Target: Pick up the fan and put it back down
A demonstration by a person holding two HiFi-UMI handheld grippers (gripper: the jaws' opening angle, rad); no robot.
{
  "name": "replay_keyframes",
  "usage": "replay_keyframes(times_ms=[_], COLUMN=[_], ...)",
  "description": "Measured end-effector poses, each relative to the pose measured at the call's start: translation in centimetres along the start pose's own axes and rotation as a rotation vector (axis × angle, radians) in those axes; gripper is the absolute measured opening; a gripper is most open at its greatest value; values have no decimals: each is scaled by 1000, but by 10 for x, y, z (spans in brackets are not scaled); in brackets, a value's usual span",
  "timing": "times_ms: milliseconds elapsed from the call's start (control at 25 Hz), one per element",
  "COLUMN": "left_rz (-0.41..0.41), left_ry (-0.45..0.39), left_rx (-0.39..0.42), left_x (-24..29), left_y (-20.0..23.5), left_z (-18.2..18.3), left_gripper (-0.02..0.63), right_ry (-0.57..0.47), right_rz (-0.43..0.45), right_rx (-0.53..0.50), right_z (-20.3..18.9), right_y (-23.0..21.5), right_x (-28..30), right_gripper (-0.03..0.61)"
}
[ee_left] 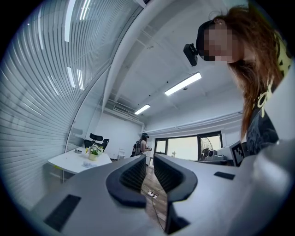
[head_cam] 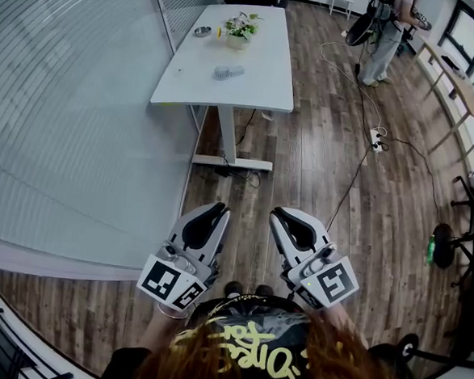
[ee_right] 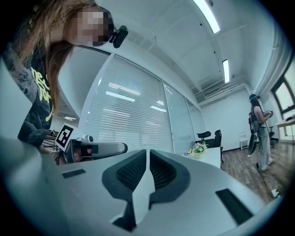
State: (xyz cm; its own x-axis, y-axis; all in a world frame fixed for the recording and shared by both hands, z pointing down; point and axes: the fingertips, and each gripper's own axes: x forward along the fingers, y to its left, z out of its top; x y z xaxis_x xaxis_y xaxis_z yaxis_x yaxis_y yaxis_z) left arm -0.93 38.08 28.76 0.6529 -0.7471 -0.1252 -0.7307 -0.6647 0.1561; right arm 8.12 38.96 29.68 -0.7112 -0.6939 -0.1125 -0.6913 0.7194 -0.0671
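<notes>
Head view — nothing has been started: the small fan (head_cam: 227, 71) is seen lying on the table (head_cam: 265, 77), well apart from the left gripper (head_cam: 217, 210), held barely ajar, and the right gripper (head_cam: 280, 214), closed — both empty.

Yellow print on black shirt (head_cam: 238, 343) — unreadable; square code markers on left gripper (head_cam: 217, 211), right gripper (head_cam: 278, 214) — no words.
</notes>
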Motion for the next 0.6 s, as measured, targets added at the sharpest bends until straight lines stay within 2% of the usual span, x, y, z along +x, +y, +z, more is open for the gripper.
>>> replay_keyframes(times_ms=[200,320,600], left_rz=[21,31,55], left_ry=[-4,-7,-6], left_rx=[-7,-10,-16], left_x=[-1,-3,-6], left_y=[7,6,13], left_z=[3,5,5], left_gripper=[144,195,259], right_ry=[-3,-2,-28], right_rz=[-23,-27,-36], right_rx=[5,14,26], right_z=[2,2,7], right_y=[-4,-3,-4], right_x=[3,2,6], right_gripper=[11,54,102])
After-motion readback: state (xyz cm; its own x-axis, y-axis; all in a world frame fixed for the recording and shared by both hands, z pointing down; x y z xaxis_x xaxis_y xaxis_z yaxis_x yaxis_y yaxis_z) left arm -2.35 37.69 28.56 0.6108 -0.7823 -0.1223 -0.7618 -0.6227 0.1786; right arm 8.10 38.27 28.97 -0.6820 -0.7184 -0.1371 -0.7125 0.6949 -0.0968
